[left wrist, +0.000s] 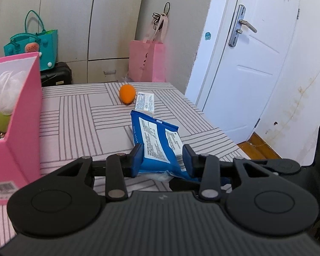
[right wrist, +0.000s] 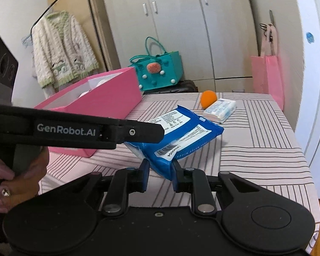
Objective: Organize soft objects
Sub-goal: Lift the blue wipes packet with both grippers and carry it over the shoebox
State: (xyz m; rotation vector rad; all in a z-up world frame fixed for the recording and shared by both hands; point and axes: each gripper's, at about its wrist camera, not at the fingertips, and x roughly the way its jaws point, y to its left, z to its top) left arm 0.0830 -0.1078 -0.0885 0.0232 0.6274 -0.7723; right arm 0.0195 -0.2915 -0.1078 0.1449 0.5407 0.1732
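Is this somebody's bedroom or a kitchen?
Probably a bedroom, not a kitchen. A fluffy cardigan hangs on a rack, tall wardrobe doors line the wall, and a teal tote bag sits on a suitcase.

There are two hand-held grippers, the left hand-held gripper [left wrist: 163, 157] and the right hand-held gripper [right wrist: 160, 178]. There is one blue pack of wipes [right wrist: 181, 136], one small white pack [right wrist: 220, 109] and one orange ball [right wrist: 208, 99]. There is one pink box [right wrist: 100, 104], one teal bag [right wrist: 160, 72] and one pink paper bag [left wrist: 147, 63]. One fluffy sweater [right wrist: 61, 49] hangs up.
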